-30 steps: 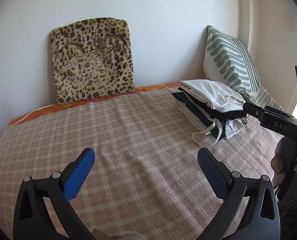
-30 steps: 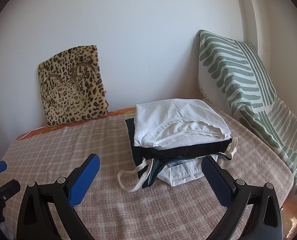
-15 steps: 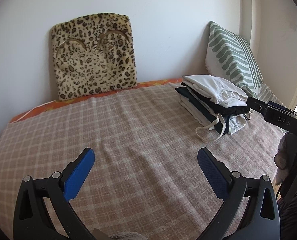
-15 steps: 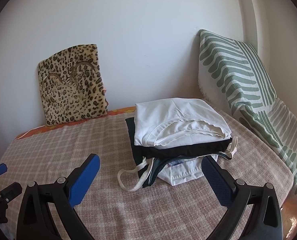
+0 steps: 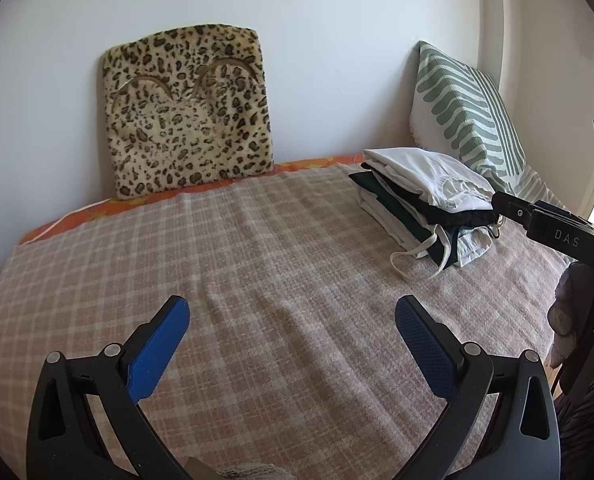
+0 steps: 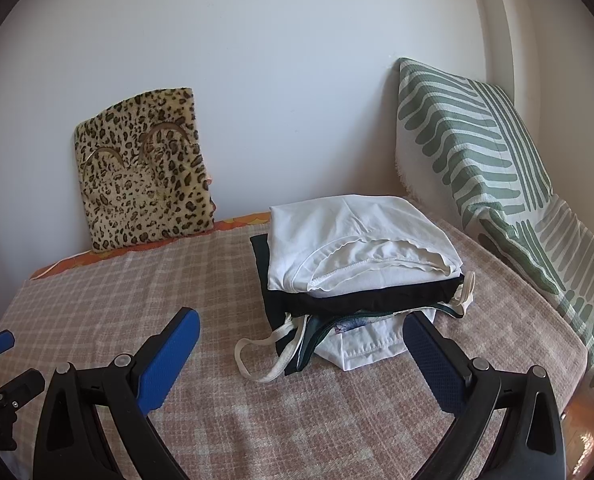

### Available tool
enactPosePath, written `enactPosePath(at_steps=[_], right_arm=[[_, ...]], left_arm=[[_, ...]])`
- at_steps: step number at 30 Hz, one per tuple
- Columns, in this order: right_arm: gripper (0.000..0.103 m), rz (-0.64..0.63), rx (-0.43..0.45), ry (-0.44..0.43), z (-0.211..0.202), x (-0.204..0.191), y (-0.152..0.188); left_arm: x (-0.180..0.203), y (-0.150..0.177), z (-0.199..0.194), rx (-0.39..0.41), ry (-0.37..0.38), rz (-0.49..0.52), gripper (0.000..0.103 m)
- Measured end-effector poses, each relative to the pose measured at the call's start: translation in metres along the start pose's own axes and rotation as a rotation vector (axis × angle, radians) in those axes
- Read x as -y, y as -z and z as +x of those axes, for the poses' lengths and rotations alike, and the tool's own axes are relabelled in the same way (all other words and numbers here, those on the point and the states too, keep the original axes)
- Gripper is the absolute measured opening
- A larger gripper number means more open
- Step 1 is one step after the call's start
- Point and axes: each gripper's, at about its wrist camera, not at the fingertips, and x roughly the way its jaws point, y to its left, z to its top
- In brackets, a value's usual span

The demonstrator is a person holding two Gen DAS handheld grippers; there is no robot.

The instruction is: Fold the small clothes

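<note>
White cotton tops the folded stack on the checked blanket, just ahead of my right gripper. Both it and my left gripper gape wide, empty. Folding looks finished; next I'd need a fresh garment.

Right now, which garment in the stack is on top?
The white garment, folded with its scalloped hem facing the right gripper. A black garment lies directly beneath it, and a second white piece sits at the bottom on the checked blanket.

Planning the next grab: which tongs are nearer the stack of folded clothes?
Right. The right tongs sit open just in front of the stack of folded clothes; the left tongs hover open over bare blanket, well off to its left.
</note>
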Motion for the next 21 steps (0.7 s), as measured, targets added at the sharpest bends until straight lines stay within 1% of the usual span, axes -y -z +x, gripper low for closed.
enactPosePath(at_steps=[21], right_arm=[[0.103, 0.002, -0.002, -0.003, 0.0004, 0.0005, -0.0006]], left_arm=[[0.0023, 0.0032, 0.0005, -0.006, 0.007, 0.009, 0.102]])
